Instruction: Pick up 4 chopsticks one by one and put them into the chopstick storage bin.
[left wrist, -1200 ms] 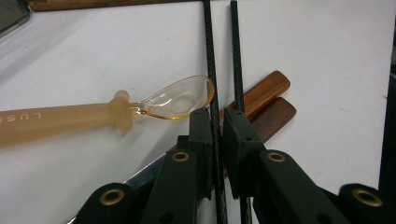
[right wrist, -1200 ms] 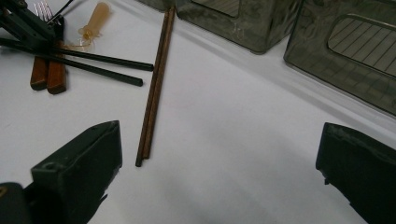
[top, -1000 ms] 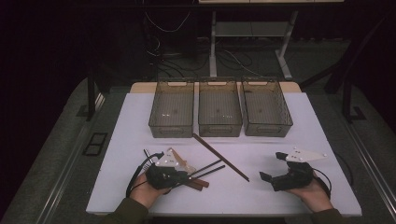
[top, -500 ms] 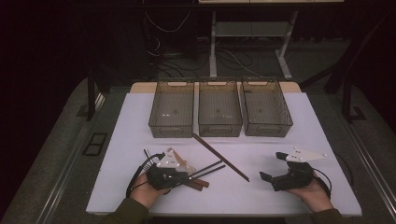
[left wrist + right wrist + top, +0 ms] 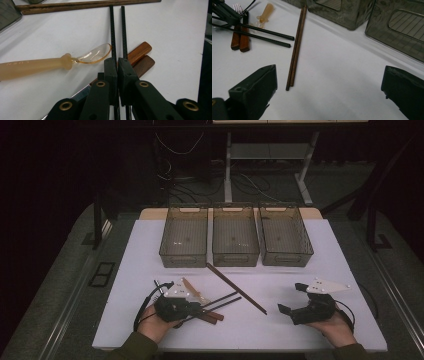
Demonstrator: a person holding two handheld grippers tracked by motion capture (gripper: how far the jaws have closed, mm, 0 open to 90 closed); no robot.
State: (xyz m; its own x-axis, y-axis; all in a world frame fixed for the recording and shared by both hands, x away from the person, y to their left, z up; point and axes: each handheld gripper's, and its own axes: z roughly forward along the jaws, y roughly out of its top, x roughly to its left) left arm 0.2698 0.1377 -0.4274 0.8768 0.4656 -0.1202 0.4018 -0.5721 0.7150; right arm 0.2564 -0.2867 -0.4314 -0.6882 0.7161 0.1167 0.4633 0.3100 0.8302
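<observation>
Fingers of the left gripper (image 5: 117, 63) are clamped on the black chopsticks (image 5: 117, 30) at lower left of the tabletop (image 5: 280, 320), not yet lifted toward the empty bins (image 5: 235, 240), while the right gripper (image 5: 292, 299) waits, fingers apart.

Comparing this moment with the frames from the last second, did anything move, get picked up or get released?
Nothing visibly changed. The left gripper stays shut on the black chopsticks, which lie over the wooden-handled cutlery beside the amber spoon. The right gripper stays open above the table, and the brown chopsticks and three bins are where they were.
</observation>
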